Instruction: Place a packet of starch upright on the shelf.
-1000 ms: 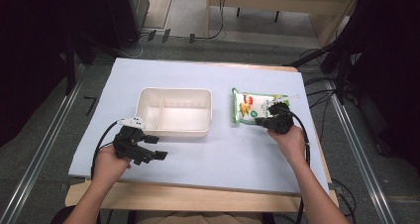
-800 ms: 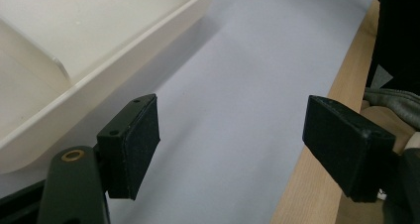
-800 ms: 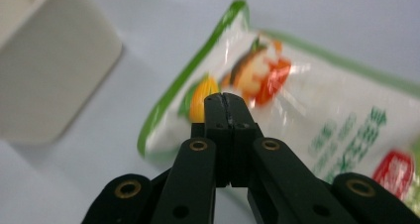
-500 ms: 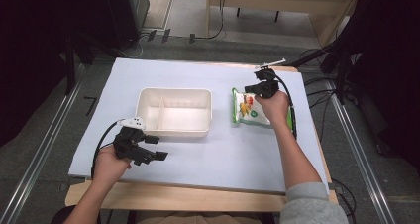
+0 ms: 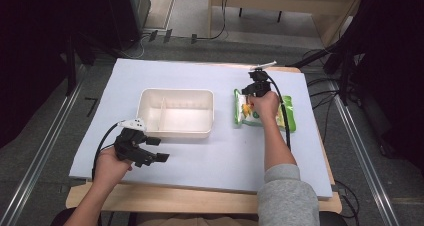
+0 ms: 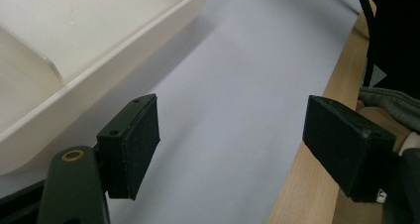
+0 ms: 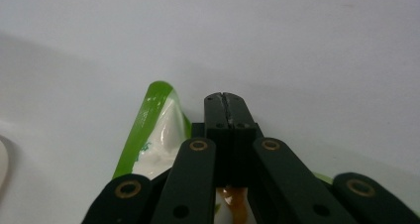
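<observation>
Black pads of my left hand-held gripper [image 5: 152, 150] stand wide apart with nothing between them, parked over the near-left of the pale blue desk [image 5: 210, 156], just short of the white divided tray [image 5: 176, 112]; against the pictures of a second ago it has not stirred. In the left gripper view those pads [image 6: 141, 140] frame bare desk, with the tray's wall [image 6: 114, 60] running off to one side.

Farther out, my right hand-held gripper [image 5: 256, 79] has changed most. A second ago it sat over the near right part of the green snack packet [image 5: 240, 108]; now it has travelled away from me across the packet to its far end, my hand [image 5: 264, 103] lying over the packet's middle. Its jaws are pressed fully together, and the right gripper view shows them meeting tip to tip with nothing pinched, the packet's green-edged corner [image 7: 156, 120] just beside and below them.

I read that as a reposition, not a pickup: the packet has not been lifted and has yet to reach the tray. A grip would call for the jaws to part first.

Flat on the desk just right of the tray and apart from it, the packet runs its long axis near to far, one short end toward me, the other under the gripper.
</observation>
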A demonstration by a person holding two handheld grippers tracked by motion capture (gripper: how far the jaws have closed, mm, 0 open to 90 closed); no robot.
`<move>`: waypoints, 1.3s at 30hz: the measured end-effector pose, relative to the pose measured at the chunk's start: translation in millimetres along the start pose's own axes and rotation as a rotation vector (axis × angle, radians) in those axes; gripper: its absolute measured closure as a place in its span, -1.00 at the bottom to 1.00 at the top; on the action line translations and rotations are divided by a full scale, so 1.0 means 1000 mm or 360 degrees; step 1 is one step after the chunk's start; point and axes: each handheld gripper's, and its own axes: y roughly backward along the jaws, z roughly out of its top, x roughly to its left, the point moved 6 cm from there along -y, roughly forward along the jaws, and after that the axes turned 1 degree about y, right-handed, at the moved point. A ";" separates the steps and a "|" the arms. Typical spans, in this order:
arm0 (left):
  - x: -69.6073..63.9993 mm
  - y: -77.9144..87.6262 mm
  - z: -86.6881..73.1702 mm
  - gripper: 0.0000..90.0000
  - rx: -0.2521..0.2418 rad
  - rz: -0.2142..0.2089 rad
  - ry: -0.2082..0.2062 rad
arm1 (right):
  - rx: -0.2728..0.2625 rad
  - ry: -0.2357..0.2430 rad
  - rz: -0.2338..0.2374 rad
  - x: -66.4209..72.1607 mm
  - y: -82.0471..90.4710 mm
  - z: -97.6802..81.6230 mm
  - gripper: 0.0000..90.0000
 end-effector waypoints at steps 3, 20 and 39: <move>-0.002 -0.001 0.001 -0.49 -0.0007 -0.0007 -0.0002 | 0.0029 0.0066 -0.0017 0.005 0.000 -0.002 1.00; -0.002 -0.003 0.000 -0.49 0.0021 0.0011 -0.0015 | 0.0152 0.0382 0.0265 0.051 0.019 -0.050 1.00; -0.001 -0.001 0.000 -0.49 0.0005 0.0020 -0.0004 | 0.0169 0.0558 0.0454 0.072 0.052 -0.107 1.00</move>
